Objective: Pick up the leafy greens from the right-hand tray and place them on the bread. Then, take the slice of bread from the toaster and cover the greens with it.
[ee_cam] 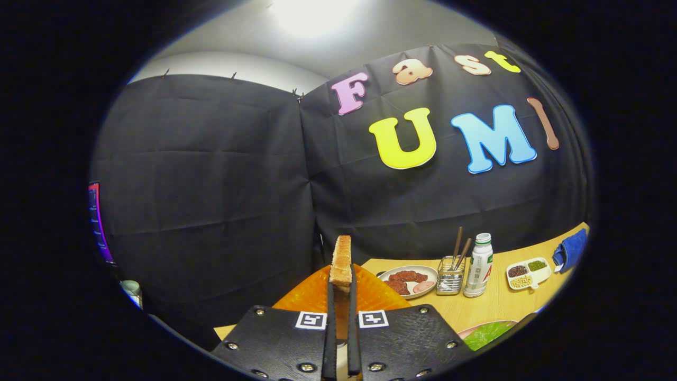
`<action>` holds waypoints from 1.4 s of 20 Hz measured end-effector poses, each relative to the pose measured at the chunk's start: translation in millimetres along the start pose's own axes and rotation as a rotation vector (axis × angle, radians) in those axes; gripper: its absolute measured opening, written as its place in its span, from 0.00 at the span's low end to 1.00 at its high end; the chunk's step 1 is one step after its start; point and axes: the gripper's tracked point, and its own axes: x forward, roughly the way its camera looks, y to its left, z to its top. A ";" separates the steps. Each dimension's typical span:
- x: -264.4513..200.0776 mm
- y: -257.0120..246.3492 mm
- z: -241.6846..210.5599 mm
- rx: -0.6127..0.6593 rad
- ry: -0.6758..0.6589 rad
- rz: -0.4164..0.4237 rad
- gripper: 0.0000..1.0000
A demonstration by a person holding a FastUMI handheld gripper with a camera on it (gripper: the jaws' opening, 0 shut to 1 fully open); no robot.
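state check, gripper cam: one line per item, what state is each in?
gripper: shut on bread slice
bread slice: upright, edge-on, clamped between the fingers
orange toaster: just beyond the fingers, below the slice
leafy greens: lying flat, right of the fingers
meat plate: loaded
bottle: upright, capped
wire holder: upright, sticks inside

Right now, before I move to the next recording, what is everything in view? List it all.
bread slice: one, golden brown, upright, pinched between the fingers
orange object: one, just beyond the fingers under the bread
plate of meat: one, white, on the table
utensil holder: one, metal wire, with brown sticks, beside the plate
bottle: one, white, beside the holder
divided dish: one, white, holding beans and grains
blue cloth: one, at the table's far end
leafy greens: green, near table edge
table: one, wooden
hand-held gripper: one, shut on the bread slice
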 end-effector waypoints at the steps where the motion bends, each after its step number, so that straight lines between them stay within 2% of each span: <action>1: -5.0 -5.6 6.8 0.003 -0.009 -0.003 0.08; 6: -39.7 -63.5 5.7 -0.043 -0.003 -0.100 0.08; 15: -97.6 -187.5 -58.5 -0.100 0.162 -0.364 0.08; 21: -138.7 -220.8 -80.7 -0.260 0.188 -0.509 0.08; 25: -142.2 -221.6 -96.6 -0.324 0.211 -0.536 0.08; 28: -133.7 -209.8 -123.9 -0.325 0.265 -0.504 0.08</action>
